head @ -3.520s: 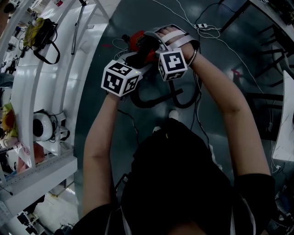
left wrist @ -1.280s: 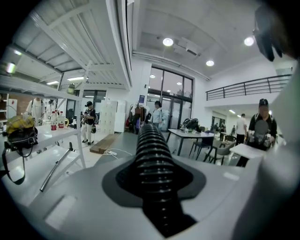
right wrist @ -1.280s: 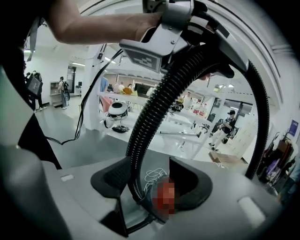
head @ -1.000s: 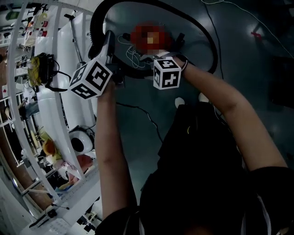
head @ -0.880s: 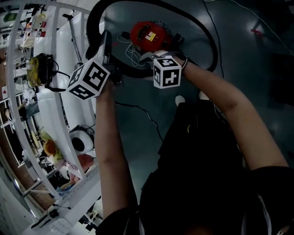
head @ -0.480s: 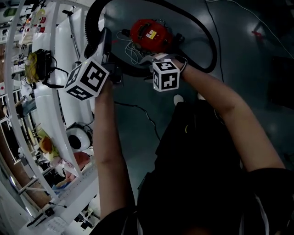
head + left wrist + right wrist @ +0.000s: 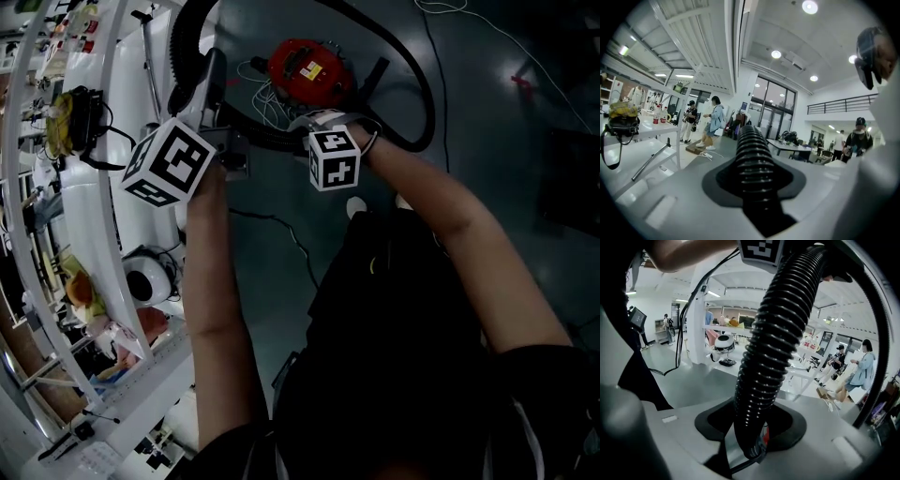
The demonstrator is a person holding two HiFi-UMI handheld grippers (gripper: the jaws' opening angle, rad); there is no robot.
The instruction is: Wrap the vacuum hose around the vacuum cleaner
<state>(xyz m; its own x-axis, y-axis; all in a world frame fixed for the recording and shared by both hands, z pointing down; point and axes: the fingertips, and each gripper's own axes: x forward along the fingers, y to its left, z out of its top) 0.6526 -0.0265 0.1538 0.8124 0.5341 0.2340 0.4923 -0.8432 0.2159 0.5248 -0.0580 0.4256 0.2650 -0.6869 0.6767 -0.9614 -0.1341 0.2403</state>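
The red vacuum cleaner sits on the dark floor ahead of me. Its black ribbed hose loops from upper left, round the far side and right of the vacuum, then back under it. My left gripper is shut on the hose at the left; in the left gripper view the hose runs straight out between the left gripper's jaws. My right gripper is just below the vacuum. There the hose passes between the right gripper's jaws, which have just been closing. A gap beside the hose still shows.
White curved shelving with bags and a round white device runs along the left. A thin black cable and white cords lie on the floor near the vacuum. People and tables stand far off.
Both hands, once close together over the vacuum, are now apart on the hose. Over the last second the left gripper drifted left and the right gripper sank slightly toward the hose.
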